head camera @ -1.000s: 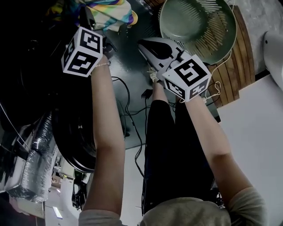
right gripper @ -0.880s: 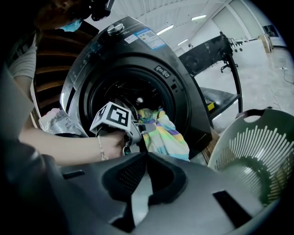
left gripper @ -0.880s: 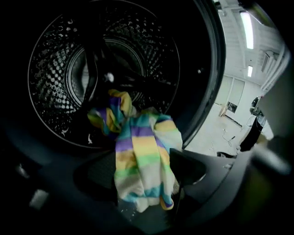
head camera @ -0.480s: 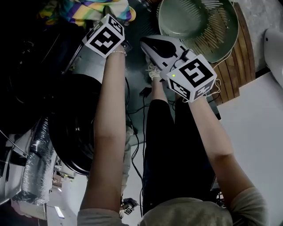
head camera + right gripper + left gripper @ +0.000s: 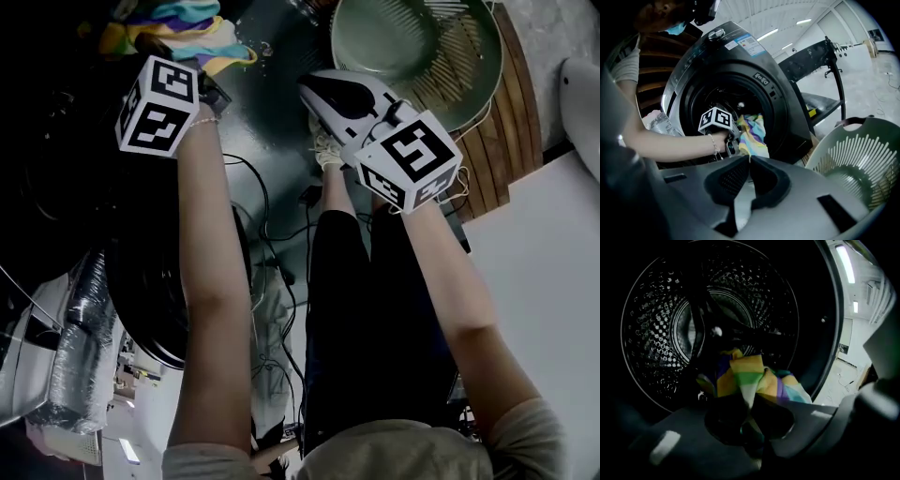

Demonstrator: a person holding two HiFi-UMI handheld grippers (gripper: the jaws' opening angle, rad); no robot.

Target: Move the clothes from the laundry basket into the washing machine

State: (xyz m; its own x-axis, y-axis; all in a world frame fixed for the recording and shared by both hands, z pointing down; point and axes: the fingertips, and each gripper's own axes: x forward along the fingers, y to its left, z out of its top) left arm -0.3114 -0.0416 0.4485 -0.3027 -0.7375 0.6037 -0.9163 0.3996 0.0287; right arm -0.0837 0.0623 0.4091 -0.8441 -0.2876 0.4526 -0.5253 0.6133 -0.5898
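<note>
Dim workshop floor (image 5: 272,131) strewn with cables (image 5: 272,244) lies under the scene, with a bright hall beyond. Left hand-held gripper (image 5: 749,414) has just been closing its jaws, and they now stand narrow, pinched on a striped cloth (image 5: 745,373) of yellow, green, purple and pale blue. The cloth bunches up from between the pads and spreads just beyond the tips. Beyond it opens the perforated steel drum (image 5: 661,324) of the washer (image 5: 740,61), which the left gripper view looks straight into. From the right gripper view the cloth hangs from that hand-held gripper at the round door mouth, with the person's left arm (image 5: 670,140) reaching across to it. Whether the cloth touches the drum I cannot tell. Right hand-held gripper (image 5: 750,161) has its jaws together, the dark pads meeting at the tips with nothing between them. It is held well apart from the washer, pointing towards it, with the green slatted basket (image 5: 855,159) near on its right. In the head view the basket sits on wooden boards (image 5: 511,159) at the top right. Both marker cubes show there, the left cube (image 5: 157,105) just below the cloth and the right cube (image 5: 410,159) just beside the basket's rim.
</note>
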